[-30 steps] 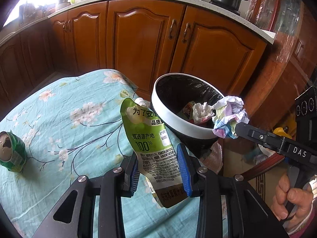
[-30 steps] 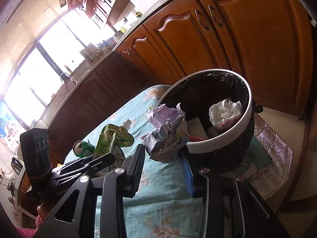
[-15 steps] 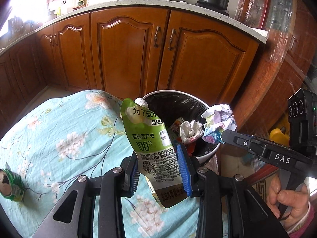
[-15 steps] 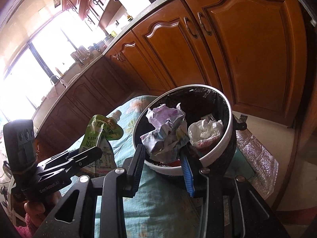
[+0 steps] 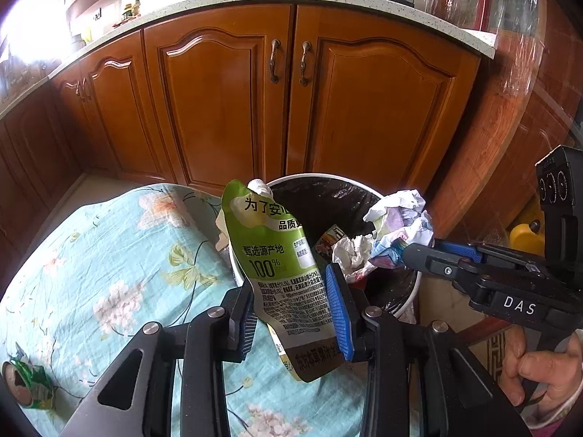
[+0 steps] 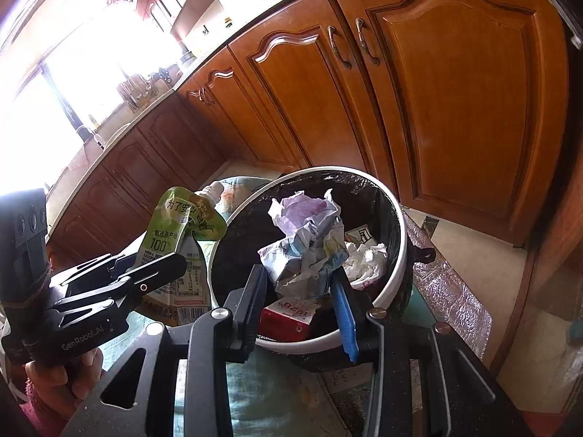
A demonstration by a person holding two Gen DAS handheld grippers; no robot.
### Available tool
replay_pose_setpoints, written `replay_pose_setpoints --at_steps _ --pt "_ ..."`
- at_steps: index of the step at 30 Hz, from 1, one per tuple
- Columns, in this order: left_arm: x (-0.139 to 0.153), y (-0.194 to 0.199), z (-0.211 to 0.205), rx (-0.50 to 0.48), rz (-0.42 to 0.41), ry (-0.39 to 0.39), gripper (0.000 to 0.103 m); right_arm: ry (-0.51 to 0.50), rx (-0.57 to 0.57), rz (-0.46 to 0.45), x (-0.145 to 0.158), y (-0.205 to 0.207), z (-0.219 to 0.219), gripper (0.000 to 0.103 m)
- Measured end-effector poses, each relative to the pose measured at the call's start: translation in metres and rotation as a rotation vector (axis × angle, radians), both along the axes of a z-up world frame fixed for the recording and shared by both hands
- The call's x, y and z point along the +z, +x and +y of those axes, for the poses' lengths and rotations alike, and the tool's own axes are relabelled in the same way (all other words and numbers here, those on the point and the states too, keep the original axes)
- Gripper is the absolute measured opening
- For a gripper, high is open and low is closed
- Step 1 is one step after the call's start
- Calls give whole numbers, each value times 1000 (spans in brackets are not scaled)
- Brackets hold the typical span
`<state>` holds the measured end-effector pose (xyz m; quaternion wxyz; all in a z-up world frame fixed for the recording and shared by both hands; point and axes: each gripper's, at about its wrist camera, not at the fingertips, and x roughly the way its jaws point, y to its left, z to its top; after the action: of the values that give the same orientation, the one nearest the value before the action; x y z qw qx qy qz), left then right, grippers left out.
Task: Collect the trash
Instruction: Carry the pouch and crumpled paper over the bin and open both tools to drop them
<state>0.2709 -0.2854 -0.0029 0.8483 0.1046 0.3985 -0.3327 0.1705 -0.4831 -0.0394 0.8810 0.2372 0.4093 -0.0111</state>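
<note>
My left gripper [image 5: 291,313] is shut on a green spouted drink pouch [image 5: 273,255], held upright at the near rim of the trash bin [image 5: 328,178]. My right gripper [image 6: 300,298] is shut on a crumpled ball of coloured paper [image 6: 306,244], held above the open bin [image 6: 397,233]. The bin has a white rim and a black liner, with white tissue [image 6: 366,258] and a red carton [image 6: 288,315] inside. In the left wrist view the right gripper [image 5: 411,251] holds the paper ball [image 5: 400,225] over the bin's right side. The right wrist view shows the pouch [image 6: 175,233] left of the bin.
A crushed green can [image 5: 29,388] lies on the floral blue tablecloth [image 5: 109,273] at the lower left. Wooden cabinet doors [image 5: 226,102] stand behind the bin under a speckled counter. A person's hand [image 5: 543,371] grips the right tool's handle. Foil-like matting [image 6: 452,295] covers the floor beside the bin.
Both grippers have carried their loads toward the bin; the paper ball now hangs over its opening and the pouch sits at its rim. The can has slid to the picture's lower left corner.
</note>
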Motion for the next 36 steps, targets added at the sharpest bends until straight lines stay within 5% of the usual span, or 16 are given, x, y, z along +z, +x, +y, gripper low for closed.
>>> replay_pose_setpoints --at_steps 28,36 --pt "-3 10 -26 -12 32 55 36 -26 19 72 -12 22 -3 37" --pt "0 13 -28 -5 35 54 53 7 -7 72 -13 21 -12 53"
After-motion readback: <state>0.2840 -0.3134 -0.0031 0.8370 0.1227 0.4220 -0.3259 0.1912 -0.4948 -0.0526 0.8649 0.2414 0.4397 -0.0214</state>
